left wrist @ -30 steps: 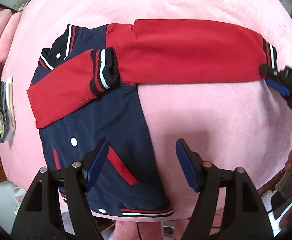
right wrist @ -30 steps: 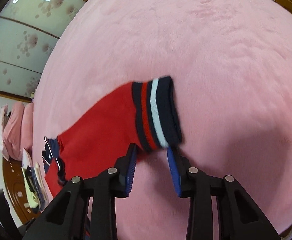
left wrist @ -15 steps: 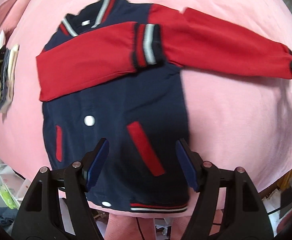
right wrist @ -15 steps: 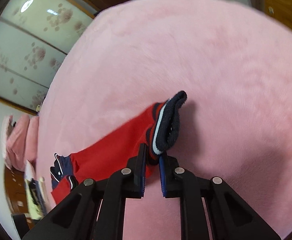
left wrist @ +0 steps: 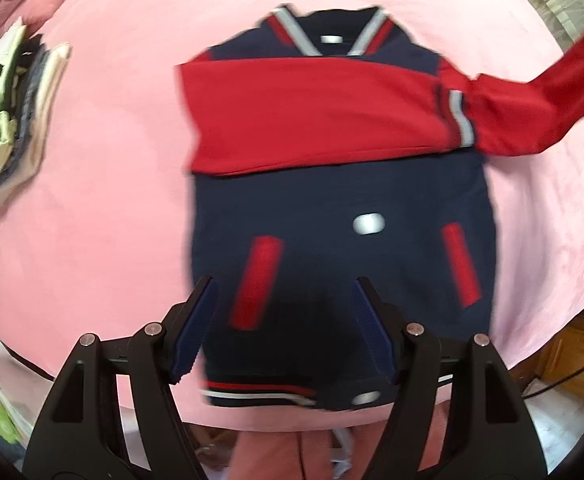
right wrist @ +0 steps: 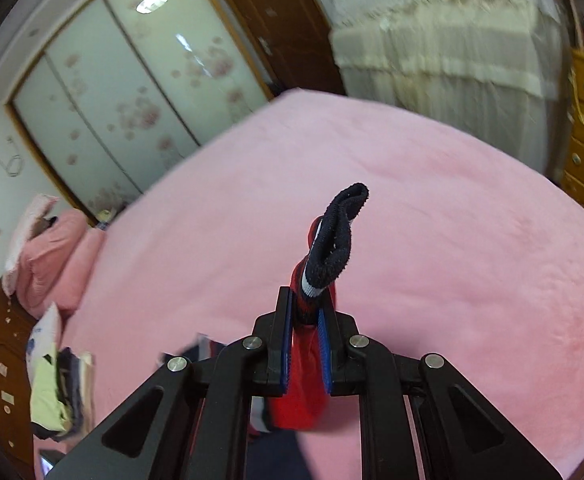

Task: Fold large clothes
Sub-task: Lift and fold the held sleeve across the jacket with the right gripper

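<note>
- Now the jacket (left wrist: 339,216) lies flat on the pink blanket (left wrist: 112,216), with its collar at the far side and its striped hem at the near edge of the blanket.
- One red sleeve (left wrist: 311,116) is folded across the chest of the jacket, and its striped cuff reaches the right side of the jacket.
- The other red sleeve (left wrist: 539,100) goes up and away from the right shoulder of the jacket, off the blanket.
- The left gripper (left wrist: 284,316) hangs above the lower part of the jacket; its jaws stand wide apart and hold nothing.
- The right gripper (right wrist: 305,312) has its jaws pressed together on the sleeve just behind the dark cuff (right wrist: 337,240), and the cuff stands up above the fingertips.
- A pile of folded clothes (left wrist: 8,108) lies on the blanket well to the left of the jacket.
</note>
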